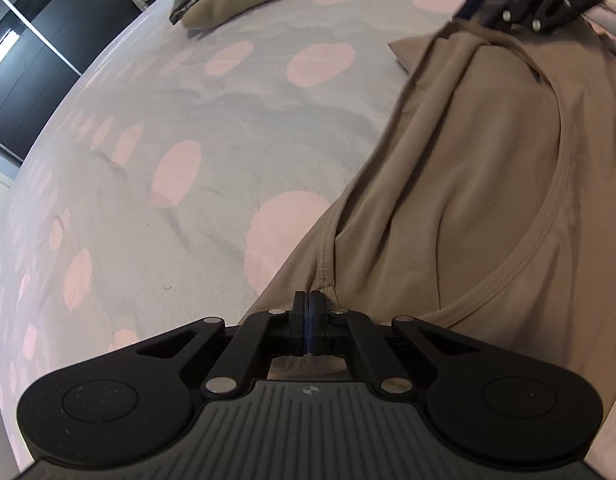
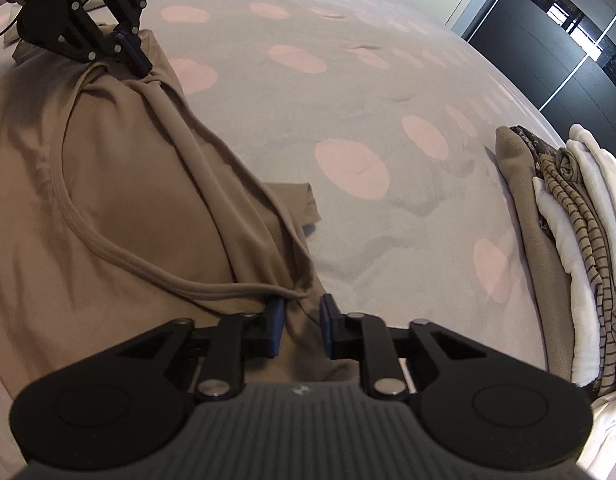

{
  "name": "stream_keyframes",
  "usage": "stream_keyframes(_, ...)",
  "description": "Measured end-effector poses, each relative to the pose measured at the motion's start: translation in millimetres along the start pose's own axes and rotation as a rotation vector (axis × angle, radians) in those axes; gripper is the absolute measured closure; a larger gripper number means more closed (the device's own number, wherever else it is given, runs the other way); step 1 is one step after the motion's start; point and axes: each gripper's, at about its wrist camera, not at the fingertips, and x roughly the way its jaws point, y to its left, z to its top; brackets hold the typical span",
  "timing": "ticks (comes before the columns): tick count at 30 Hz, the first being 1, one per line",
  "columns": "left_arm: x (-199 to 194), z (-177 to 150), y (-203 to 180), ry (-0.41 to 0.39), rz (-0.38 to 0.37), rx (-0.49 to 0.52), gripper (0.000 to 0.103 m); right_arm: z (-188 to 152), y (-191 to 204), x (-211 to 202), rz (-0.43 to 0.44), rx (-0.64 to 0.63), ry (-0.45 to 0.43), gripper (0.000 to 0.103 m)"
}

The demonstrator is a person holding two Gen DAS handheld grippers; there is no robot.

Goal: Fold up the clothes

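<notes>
- On a bed covered with a soft grey bedspread (image 1: 228, 128) printed with large pink dots, a tan garment (image 1: 488, 200) lies spread out, its upper end bunched into long diagonal folds.
- The garment is a smooth, matte, stretchy-looking knit with a curved, double-stitched neckline band (image 2: 120, 248) sweeping across it; a flat squared corner of the cloth (image 2: 304, 204) pokes out onto the bedspread.
- The left gripper (image 1: 310, 308) has its blue-padded jaws pressed fully together, pinching a seamed edge of the tan garment at one shoulder.
- The right gripper (image 2: 304, 320) stands with a narrow gap between its blue pads; a ridge of the tan garment runs between them by the end of the neckline band, but the pads are not visibly pressing on it.
- Both grippers are black, with ribbed grey bodies and silver pivot pins.
- Off to the side lies a stack of folded clothes (image 2: 568, 240): a tan piece, a brown-striped knit, a dark patterned one and fluffy white fabric.
- Dark glossy wardrobe doors (image 1: 40, 40) stand beyond the bed.
</notes>
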Motion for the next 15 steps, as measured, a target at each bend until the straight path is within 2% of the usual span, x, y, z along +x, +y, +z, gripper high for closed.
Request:
stream_keyframes(2, -5, 3, 6, -0.025, -0.009, -0.045, 0.103, 2, 4, 0, -0.004, -0.010, -0.012, 0.102)
stream_keyframes(5, -18, 8, 25, -0.087, -0.033, -0.152, 0.103, 7, -5, -7, -0.022, 0.053, -0.036, 0.102)
stream_keyframes(9, -33, 10, 60, -0.173, -0.082, -0.382, 0.103, 13, -32, -15, -0.058, 0.230, -0.065, 0.102)
stream_keyframes(11, -35, 9, 74, -0.199, -0.083, -0.503, 0.103, 16, -42, -15, -0.070, 0.299, -0.066, 0.102)
stream_keyframes(13, -35, 6, 82, -0.200, -0.068, -0.582, 0.103, 18, -41, -13, -0.084, 0.300, -0.061, 0.102)
stream_keyframes(15, -33, 5, 85, -0.185, -0.050, -0.604, 0.103, 19, -43, -15, -0.075, 0.310, -0.060, 0.095)
